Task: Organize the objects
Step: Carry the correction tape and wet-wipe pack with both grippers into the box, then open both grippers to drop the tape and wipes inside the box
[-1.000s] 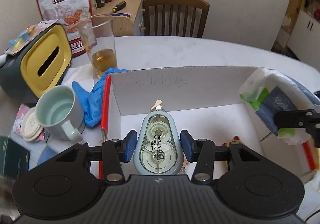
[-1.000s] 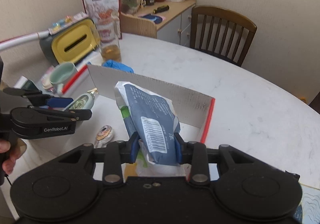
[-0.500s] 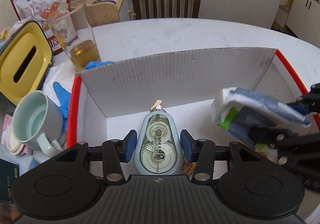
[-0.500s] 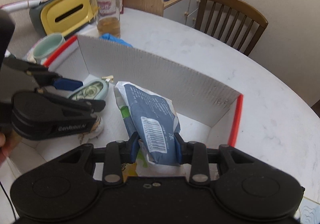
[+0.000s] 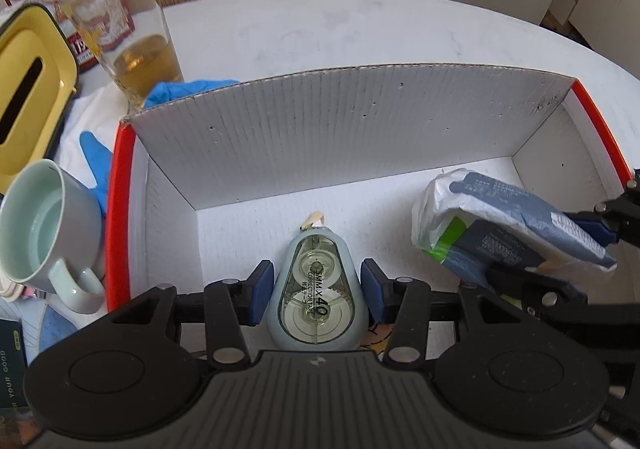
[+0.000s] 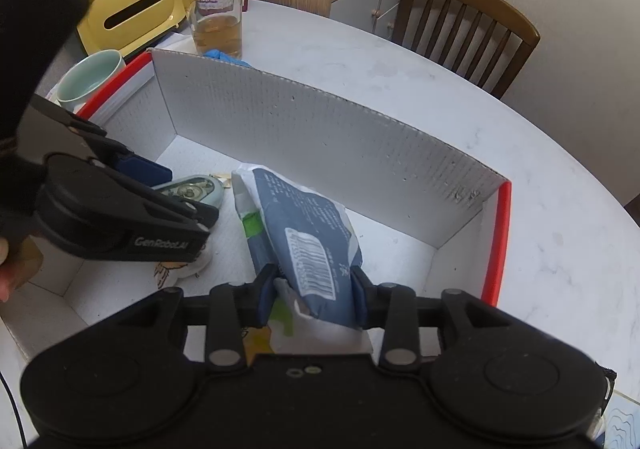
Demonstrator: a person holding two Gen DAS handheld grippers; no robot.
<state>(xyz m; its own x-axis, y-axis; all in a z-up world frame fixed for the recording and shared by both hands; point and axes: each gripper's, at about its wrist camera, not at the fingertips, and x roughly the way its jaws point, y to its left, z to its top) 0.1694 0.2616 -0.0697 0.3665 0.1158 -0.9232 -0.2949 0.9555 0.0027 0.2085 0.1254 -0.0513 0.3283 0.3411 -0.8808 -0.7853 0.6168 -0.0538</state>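
Hidden: sticker [image 6: 176, 269] mostly under left gripper [image 5: 316, 291].
Fingers: left clamps correction tape [image 5: 316, 301]; right gripper [image 6: 314, 293] clamps tissue pack [image 6: 304, 237].
Change: both lower in box [image 5: 352, 121].

White box, red rim, pale and navy contents

The corrugated box [image 5: 352, 137] is showing white ribbed walls and a red edge; the correction tape [image 5: 317, 297] is looking pale blue-grey with clear windows; the packet [image 6: 304, 233] is showing navy, white and green, with a black barcode; the mug [image 5: 44, 225] is looking pale green.
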